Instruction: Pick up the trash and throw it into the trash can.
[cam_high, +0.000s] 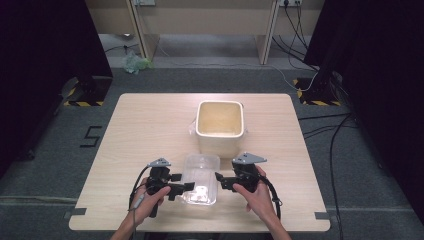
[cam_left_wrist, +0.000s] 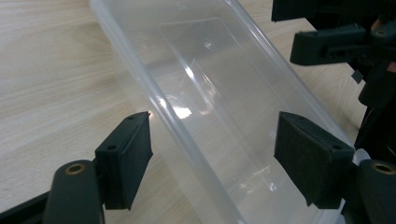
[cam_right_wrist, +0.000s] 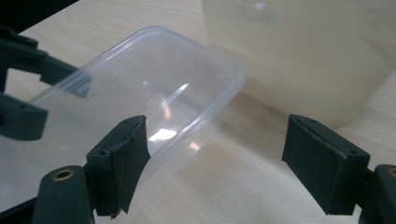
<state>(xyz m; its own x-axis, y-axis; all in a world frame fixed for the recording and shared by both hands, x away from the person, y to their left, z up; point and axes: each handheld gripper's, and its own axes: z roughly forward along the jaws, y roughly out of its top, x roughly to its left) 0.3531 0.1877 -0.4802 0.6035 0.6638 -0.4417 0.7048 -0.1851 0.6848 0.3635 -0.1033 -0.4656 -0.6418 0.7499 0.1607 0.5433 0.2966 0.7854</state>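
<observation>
Clear plastic container (cam_high: 201, 178) sits near the tabletop's front edge, before the cream tub (cam_high: 220, 126). Left gripper (cam_high: 186, 187) and right gripper (cam_high: 220, 178) flank it, both spread, each straddling a rim. Risk: the thin, slick wall may flex or slip under uneven clamping.
</observation>
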